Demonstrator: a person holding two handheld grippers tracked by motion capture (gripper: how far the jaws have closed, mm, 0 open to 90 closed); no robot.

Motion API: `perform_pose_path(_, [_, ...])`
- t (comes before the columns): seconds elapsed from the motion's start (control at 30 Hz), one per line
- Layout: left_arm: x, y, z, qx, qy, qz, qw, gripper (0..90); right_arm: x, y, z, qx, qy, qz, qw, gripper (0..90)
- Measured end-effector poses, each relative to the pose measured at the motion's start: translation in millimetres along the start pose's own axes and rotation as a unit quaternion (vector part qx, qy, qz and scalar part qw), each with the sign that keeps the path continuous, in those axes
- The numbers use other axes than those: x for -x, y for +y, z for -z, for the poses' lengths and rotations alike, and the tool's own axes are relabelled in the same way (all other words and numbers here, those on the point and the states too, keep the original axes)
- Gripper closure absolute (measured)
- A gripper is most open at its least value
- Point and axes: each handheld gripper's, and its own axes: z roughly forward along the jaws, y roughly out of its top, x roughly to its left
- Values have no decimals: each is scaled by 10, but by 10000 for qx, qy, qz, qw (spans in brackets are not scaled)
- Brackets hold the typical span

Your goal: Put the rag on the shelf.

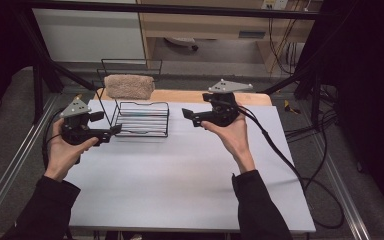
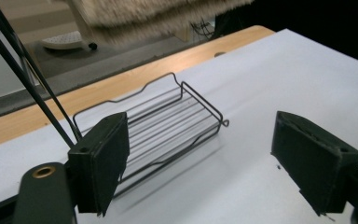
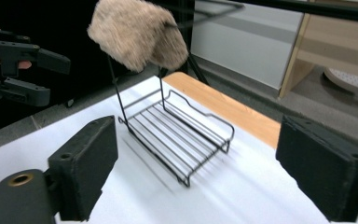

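While both hands hover above the desk point(image 1: 180, 170), neither gripper has hold of anything. In the high view the left gripper point(image 1: 116, 129) sits near the desk's left edge, its fingers pointing toward the rack point(image 1: 142, 120) and just beside the rack's left side. Its own view shows the fingers point(image 2: 100, 163) spread wide with bare desk between them and the rack's low wire tray just ahead. The right gripper point(image 1: 186, 114) is held right of the rack, toward the far edge, clear of the wire. Its fingers point(image 3: 86, 168) also stand wide apart, again with nothing between them.

The rack stands near the far left corner of the desk, on the white sheet, close to the wooden strip point(image 1: 190, 96) along the far edge. It has a flat tray of parallel wires and a tall upright frame at its back. A beige towel point(image 1: 129, 86) is draped over the top bar of that frame, hanging down on both sides, well above the tray. In the right gripper view the towel point(image 3: 137, 37) looks thick and fuzzy.
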Motion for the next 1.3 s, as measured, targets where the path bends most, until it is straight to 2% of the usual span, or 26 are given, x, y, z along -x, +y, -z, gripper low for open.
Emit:
perform_pose_path(0.37, [159, -387, -168, -150, -262, 140, 9994, 104, 267, -640, 317, -155, -17, -346, 9993, 66])
perform_pose_path(0.5, [234, -511, -219, -224, -269, 94, 9993, 73, 361, -910, 395, -269, -44, -451, 9986, 51])
perform_pose_path(0.67, [327, -704, -291, -324, -378, 120, 9987, 61, 437, -1234, 476, -442, -77, -572, 9974, 44])
perform_pose_path(0.77, [365, -820, -317, -393, -419, 122, 9983, 62, 454, -1423, 531, -497, -65, -561, 9972, 39])
perform_pose_path(0.87, [404, -926, -341, -504, -431, 39, 9978, 62, 475, -1580, 582, -610, -52, -568, 9965, 27])
perform_pose_path(1.0, [408, -1052, -353, -564, -490, 60, 9972, 62, 522, -1798, 664, -738, -60, -650, 9951, 22])
perform_pose_path(1.3, [399, -1205, -374, -578, -579, 84, 9966, 62, 601, -2223, 806, -1048, -56, -831, 9910, 14])
